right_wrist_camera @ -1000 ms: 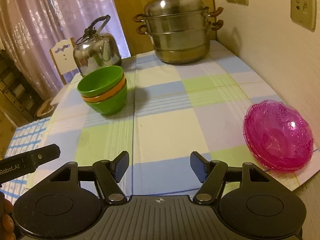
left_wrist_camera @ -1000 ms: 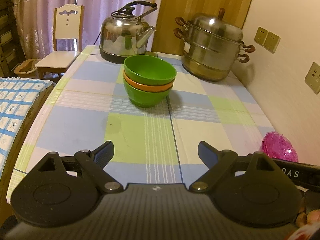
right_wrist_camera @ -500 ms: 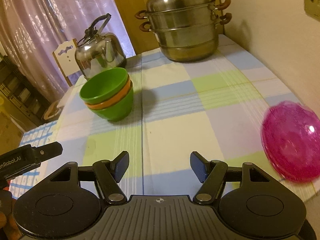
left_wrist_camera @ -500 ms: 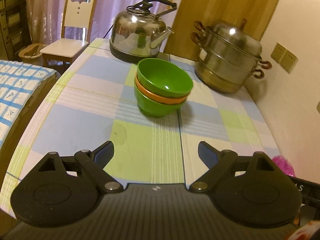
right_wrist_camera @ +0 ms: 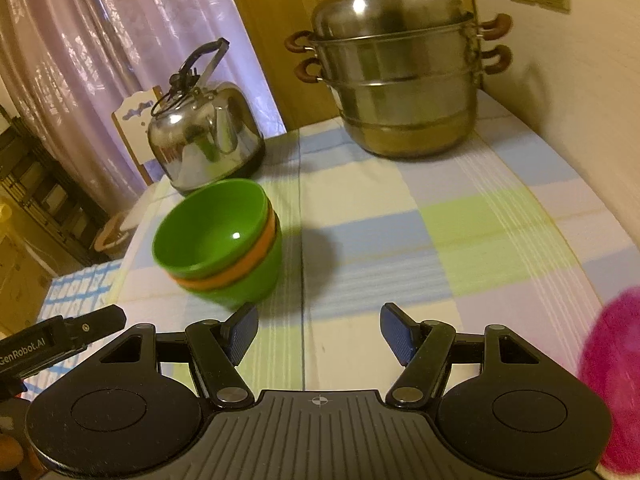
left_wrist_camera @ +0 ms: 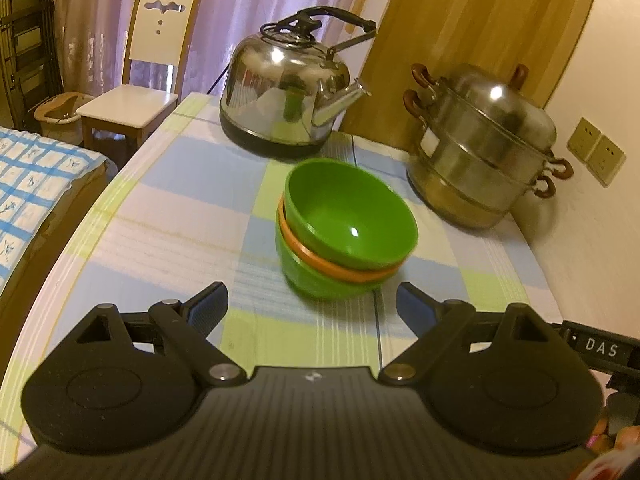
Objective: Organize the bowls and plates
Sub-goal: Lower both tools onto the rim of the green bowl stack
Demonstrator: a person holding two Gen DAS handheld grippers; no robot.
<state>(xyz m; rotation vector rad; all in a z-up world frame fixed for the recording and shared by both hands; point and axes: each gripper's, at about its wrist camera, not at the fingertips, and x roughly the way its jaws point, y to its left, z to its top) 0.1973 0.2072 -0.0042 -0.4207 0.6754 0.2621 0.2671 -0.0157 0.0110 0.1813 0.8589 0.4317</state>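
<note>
A stack of three bowls [left_wrist_camera: 344,232], green over orange over green, stands on the checked tablecloth. In the left wrist view it sits just beyond my left gripper [left_wrist_camera: 312,304], which is open with nothing between its fingers. The right wrist view shows the same stack [right_wrist_camera: 218,240] ahead and to the left of my right gripper [right_wrist_camera: 318,332], open and empty, with bare cloth between its fingers. A pink glass plate [right_wrist_camera: 612,392] shows blurred at the right edge, beside the right gripper.
A steel kettle [left_wrist_camera: 286,100] and a lidded steel steamer pot [left_wrist_camera: 480,160] stand at the back of the table [left_wrist_camera: 160,232]. A wall with sockets runs along the right. A white chair [left_wrist_camera: 140,92] and a blue-checked surface [left_wrist_camera: 28,184] lie off the table's left edge.
Both grippers have moved forward toward the bowl stack, which now looks larger and nearer. The pink plate has slid to the right edge of the right wrist view and left the left wrist view.
</note>
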